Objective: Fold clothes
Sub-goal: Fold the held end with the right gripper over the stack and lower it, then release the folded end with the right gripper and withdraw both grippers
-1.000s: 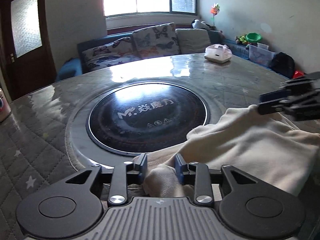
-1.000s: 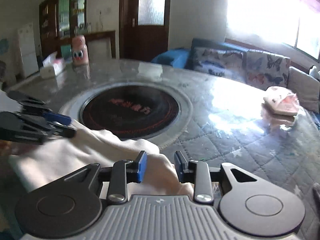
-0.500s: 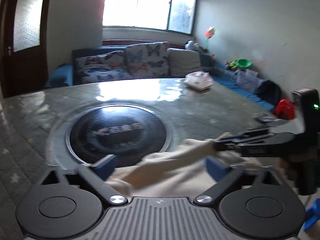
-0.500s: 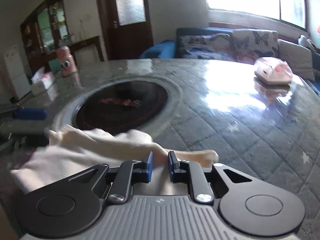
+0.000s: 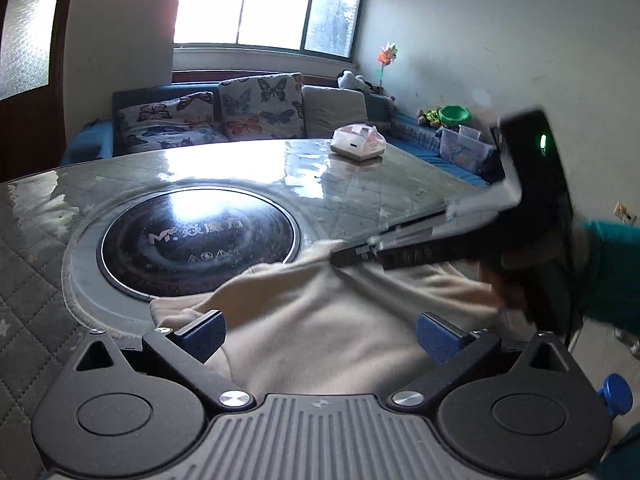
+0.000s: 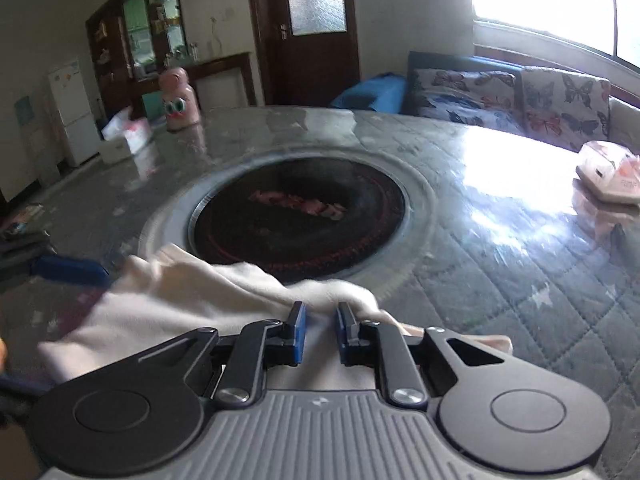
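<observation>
A cream garment (image 5: 320, 320) lies bunched at the near edge of the round table, partly over the rim of the black hotplate (image 5: 196, 236). My left gripper (image 5: 320, 334) is wide open above the garment, holding nothing. My right gripper (image 6: 320, 332) is shut on a fold of the garment (image 6: 240, 296). It shows from the side in the left wrist view (image 5: 400, 248), lying across the cloth's far edge. The left gripper's blue pad (image 6: 68, 270) shows at the left of the right wrist view.
The table (image 5: 360, 196) has a quilted grey cover under glass. A pink-and-white tissue pack (image 5: 358, 144) sits at its far side. A pink bottle (image 6: 180, 98) and a white box (image 6: 120, 142) stand at another edge. A sofa with butterfly cushions (image 5: 256, 108) lies beyond.
My left gripper has opened wide, let go of the garment and lifted. My right gripper stays closed on the cloth and has shifted left along the table edge.
</observation>
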